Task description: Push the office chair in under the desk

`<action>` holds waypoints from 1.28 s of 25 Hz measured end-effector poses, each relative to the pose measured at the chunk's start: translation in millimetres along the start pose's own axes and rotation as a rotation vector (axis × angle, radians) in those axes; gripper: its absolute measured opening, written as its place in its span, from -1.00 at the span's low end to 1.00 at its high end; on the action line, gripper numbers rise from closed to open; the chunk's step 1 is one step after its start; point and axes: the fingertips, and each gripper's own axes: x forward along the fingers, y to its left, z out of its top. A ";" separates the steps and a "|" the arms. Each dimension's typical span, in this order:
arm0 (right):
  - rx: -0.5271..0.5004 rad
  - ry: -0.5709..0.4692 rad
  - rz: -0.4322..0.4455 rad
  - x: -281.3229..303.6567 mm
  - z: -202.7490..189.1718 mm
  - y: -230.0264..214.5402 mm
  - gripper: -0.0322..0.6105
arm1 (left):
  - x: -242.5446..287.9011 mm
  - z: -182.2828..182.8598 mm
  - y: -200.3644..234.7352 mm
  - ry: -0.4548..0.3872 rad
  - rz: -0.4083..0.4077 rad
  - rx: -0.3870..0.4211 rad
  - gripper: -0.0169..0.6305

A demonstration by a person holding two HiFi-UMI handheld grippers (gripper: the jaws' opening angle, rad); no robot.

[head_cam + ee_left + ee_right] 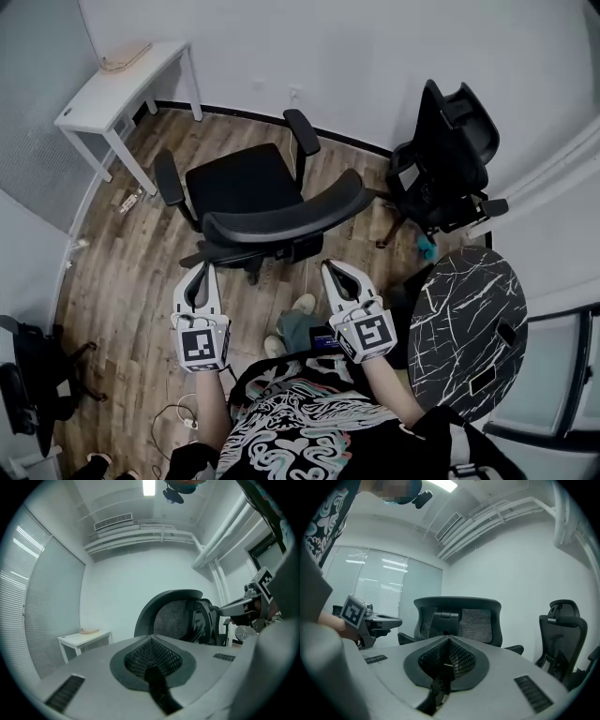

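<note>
While left claw (203, 268) and right claw (330, 266) sit closed, office chair (240, 184) ahead

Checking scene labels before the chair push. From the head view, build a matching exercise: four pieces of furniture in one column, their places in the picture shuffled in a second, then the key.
1. office chair
2. white desk
3. marbled round table
4. second black chair

A. upper left corner
B. lower right
C. centre of the picture
D. upper right

Pairs: 1-C, 2-A, 3-B, 4-D
</note>
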 end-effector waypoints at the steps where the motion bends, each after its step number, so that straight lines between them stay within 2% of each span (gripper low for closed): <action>1: 0.004 0.001 0.001 2.2 0.2 -0.7 -0.83 | 0.8 -0.2 -0.4 0.006 -0.002 0.008 -0.87; 6: 0.015 -0.006 -0.012 1.6 -3.5 -2.0 -0.83 | 0.0 -10.0 -1.8 0.054 0.004 0.074 -0.87; 19: 0.035 -0.023 -0.030 -1.8 -6.0 0.5 -0.83 | -3.7 -22.4 -3.5 0.123 -0.022 0.174 -0.86; 24: 0.035 -0.028 -0.038 -0.1 -3.8 -3.4 -0.83 | -2.5 -25.3 -4.6 0.141 -0.043 0.202 -0.78; 28: 0.037 -0.027 -0.034 3.1 -4.5 -5.5 -0.83 | 2.4 -30.5 -6.6 0.172 -0.066 0.219 -0.61; 32: 0.050 -0.008 -0.016 9.1 -7.5 -4.8 -0.83 | 5.5 -33.4 -6.9 0.182 -0.072 0.231 -0.54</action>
